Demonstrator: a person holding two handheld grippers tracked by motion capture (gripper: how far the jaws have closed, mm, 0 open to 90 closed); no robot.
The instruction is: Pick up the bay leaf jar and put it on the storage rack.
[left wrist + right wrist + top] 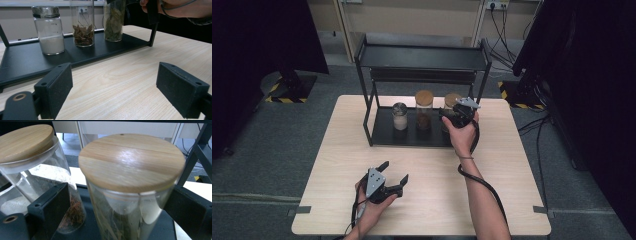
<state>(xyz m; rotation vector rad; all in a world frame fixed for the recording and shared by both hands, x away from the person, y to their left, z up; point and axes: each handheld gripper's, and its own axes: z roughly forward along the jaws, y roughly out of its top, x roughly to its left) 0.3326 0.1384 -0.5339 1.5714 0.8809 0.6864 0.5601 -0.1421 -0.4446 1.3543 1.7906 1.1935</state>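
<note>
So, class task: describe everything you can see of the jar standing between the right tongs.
The jar is a tall, clear glass cylinder with a flat, round, pale wooden lid. It holds dark green dried leaves and stands upright on the black rack's lower shelf, rightmost of three jars. The right tongs flank it just below the lid, jaws spread; the left pad stands clear of the glass.

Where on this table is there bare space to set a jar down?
The table is bare in front of the black rack, between both forearms, and along its right edge. The rack's top shelf is bare too. Its bottom tray is crowded by three jars and the right tongs.
</note>
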